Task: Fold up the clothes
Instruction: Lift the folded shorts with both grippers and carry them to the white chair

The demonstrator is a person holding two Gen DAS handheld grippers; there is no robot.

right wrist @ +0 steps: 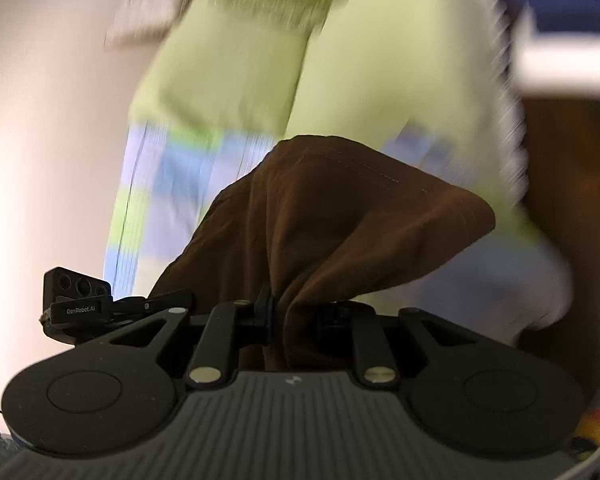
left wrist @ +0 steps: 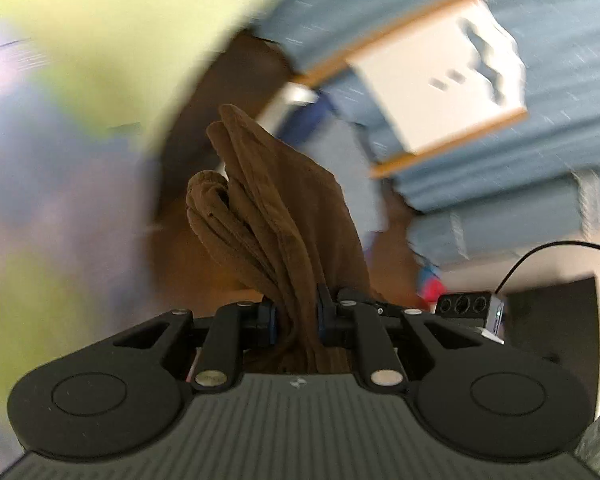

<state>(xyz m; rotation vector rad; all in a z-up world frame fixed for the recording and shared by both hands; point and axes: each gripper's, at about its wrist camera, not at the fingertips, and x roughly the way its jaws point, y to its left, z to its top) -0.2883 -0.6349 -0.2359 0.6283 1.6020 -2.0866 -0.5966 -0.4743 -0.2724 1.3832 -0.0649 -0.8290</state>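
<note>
Both grippers pinch the same brown cloth (left wrist: 284,216), lifted off any surface. The left gripper (left wrist: 296,316) has its fingers narrow on a bunched, ribbed edge; the right gripper (right wrist: 296,312) clamps a gathered fold that billows up and blocks the view ahead. Behind it hangs a blurred lime-and-blue fabric (right wrist: 260,80). Past the left gripper, a white box (left wrist: 440,80) lies on a blue bedspread (left wrist: 540,12).

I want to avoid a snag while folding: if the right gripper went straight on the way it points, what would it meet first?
Apart from the brown garment clamped in the right gripper, probably the blurred yellow-green and blue cloth directly beyond; depth is unclear.
</note>
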